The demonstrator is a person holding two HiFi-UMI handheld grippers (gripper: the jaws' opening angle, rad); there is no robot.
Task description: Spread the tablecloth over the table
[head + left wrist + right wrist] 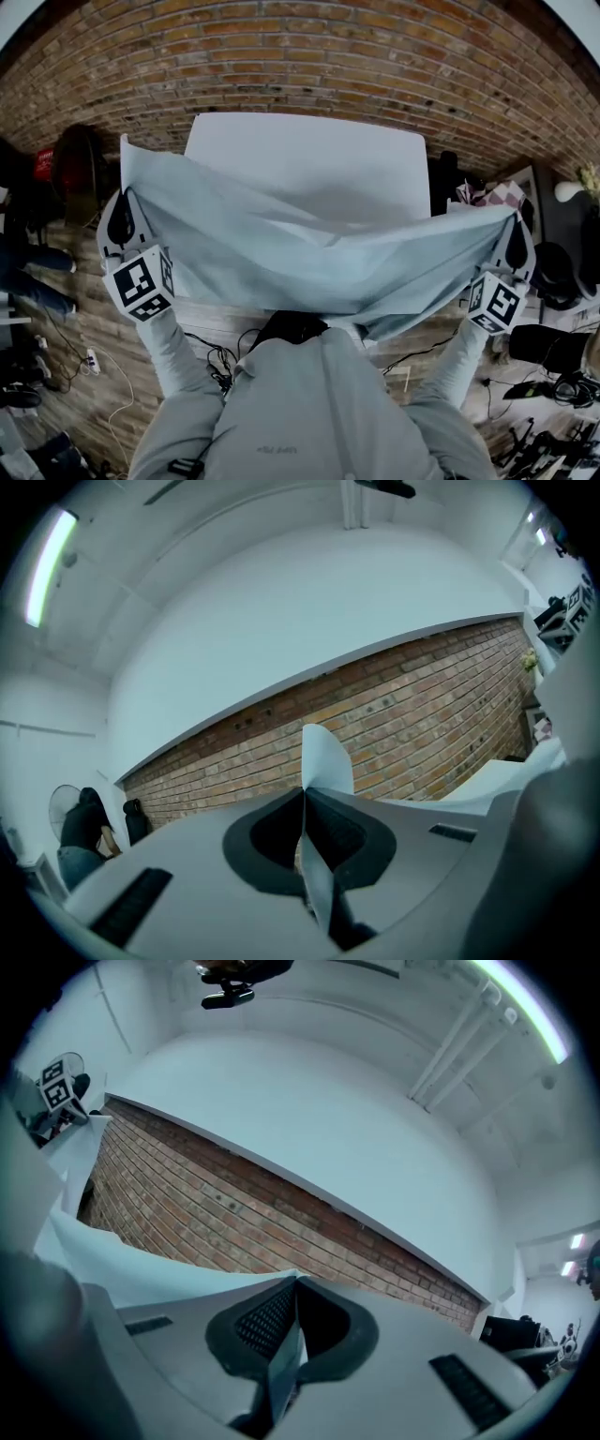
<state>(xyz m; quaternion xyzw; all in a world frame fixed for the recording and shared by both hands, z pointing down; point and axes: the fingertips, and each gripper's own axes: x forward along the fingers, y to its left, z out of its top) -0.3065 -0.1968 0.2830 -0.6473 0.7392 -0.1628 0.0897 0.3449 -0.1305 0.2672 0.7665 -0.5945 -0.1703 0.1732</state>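
Observation:
A pale blue tablecloth (309, 253) hangs stretched between my two grippers above the near part of the white table (309, 150). At the left of the head view my left gripper (124, 208) is shut on one corner of the cloth. The right gripper (514, 230) holds the opposite corner, shut on it. In the left gripper view the cloth corner (323, 757) sticks up from between the closed jaws of the left gripper (304, 803). In the right gripper view a fold of cloth (281, 1363) is pinched in the right gripper (296, 1290). The cloth sags in the middle and hides the table's near edge.
A brick wall (300, 66) runs behind the table. A dark chair and bags (80, 169) stand at the left. Shelves with odds and ends (525, 206) are at the right. Cables (220, 356) lie on the wooden floor under me.

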